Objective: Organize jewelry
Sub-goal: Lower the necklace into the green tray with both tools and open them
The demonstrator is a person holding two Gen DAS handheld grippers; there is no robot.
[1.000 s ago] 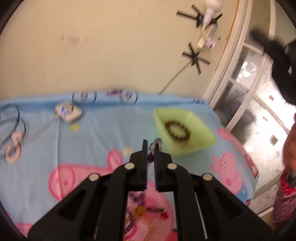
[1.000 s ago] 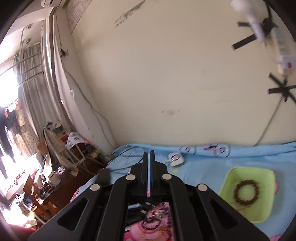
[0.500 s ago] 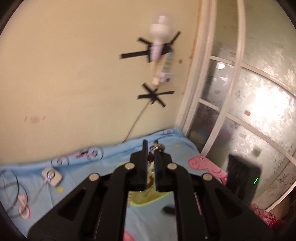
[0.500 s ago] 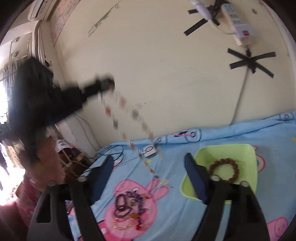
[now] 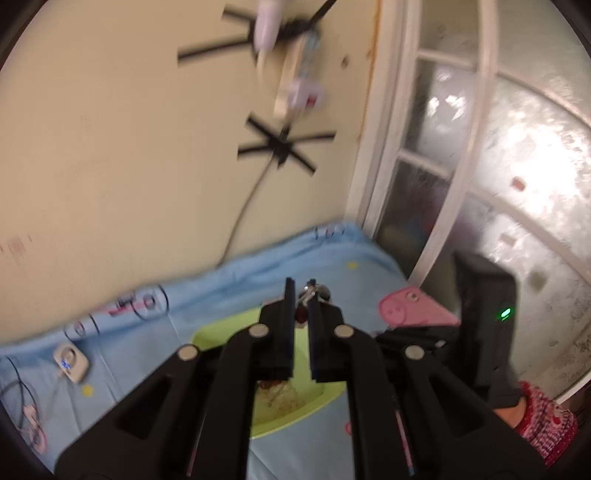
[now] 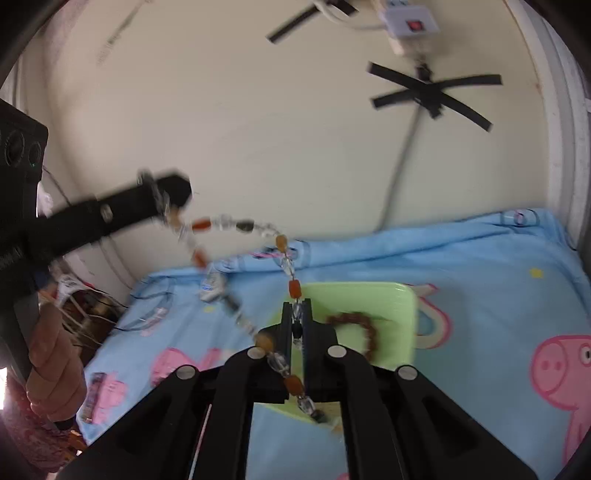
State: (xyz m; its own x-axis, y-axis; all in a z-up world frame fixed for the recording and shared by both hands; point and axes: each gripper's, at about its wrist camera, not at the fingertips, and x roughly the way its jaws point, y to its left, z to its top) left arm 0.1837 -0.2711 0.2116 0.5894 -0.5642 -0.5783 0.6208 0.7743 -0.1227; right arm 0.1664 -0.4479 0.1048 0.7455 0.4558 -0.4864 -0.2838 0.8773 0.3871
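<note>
A long bead necklace of orange, clear and dark beads hangs in the air between both grippers. My left gripper is shut on its clasp end and shows at the left of the right wrist view. My right gripper is shut on the strand lower down, above the green tray. A brown bead bracelet lies in the tray. The tray also shows under the left gripper, with the necklace's lower end piled in it.
The tray sits on a blue cartoon-pig sheet against a cream wall. A white adapter with cables lies at the left. A power strip is taped to the wall. A glass door stands at the right.
My left gripper has lifted the necklace high off the sheet and carried it over the tray. My right gripper opened, then shut on the hanging strand.
</note>
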